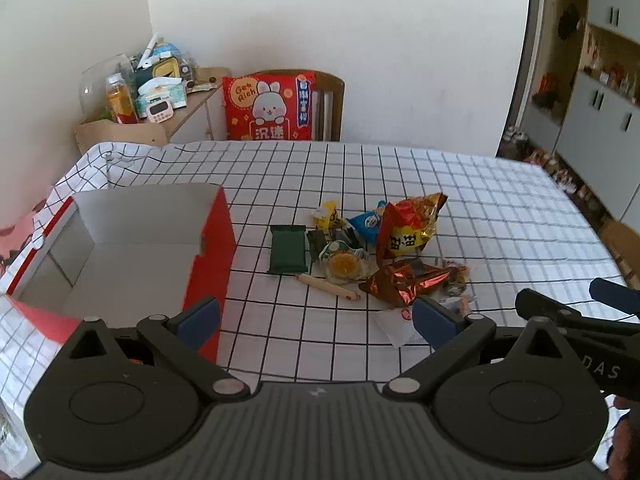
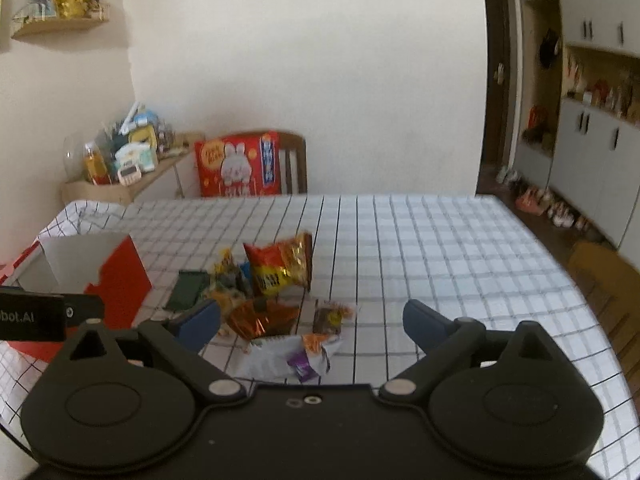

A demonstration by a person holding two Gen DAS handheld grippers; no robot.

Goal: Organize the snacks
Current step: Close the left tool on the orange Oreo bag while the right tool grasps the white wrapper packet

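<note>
A pile of snacks lies on the checked tablecloth: a red-and-yellow chip bag (image 1: 408,226) (image 2: 282,266), a shiny copper bag (image 1: 404,282) (image 2: 262,318), a dark green packet (image 1: 287,249) (image 2: 187,289), a blue packet (image 1: 368,222), a yellow packet (image 1: 329,214), a clear pack with an orange centre (image 1: 343,266), a sausage stick (image 1: 328,286) and a white-purple bag (image 2: 290,358). An open red-and-white box (image 1: 132,244) (image 2: 92,272) stands left of the pile. My left gripper (image 1: 316,320) is open and empty above the table. My right gripper (image 2: 312,322) is open and empty over the near snacks.
A chair with a red rabbit cushion (image 1: 269,107) (image 2: 238,165) stands behind the table. A side shelf (image 1: 160,96) at the back left holds bottles and clutter. Cabinets (image 2: 592,128) line the right wall. The right gripper's body shows at the left wrist view's right edge (image 1: 580,320).
</note>
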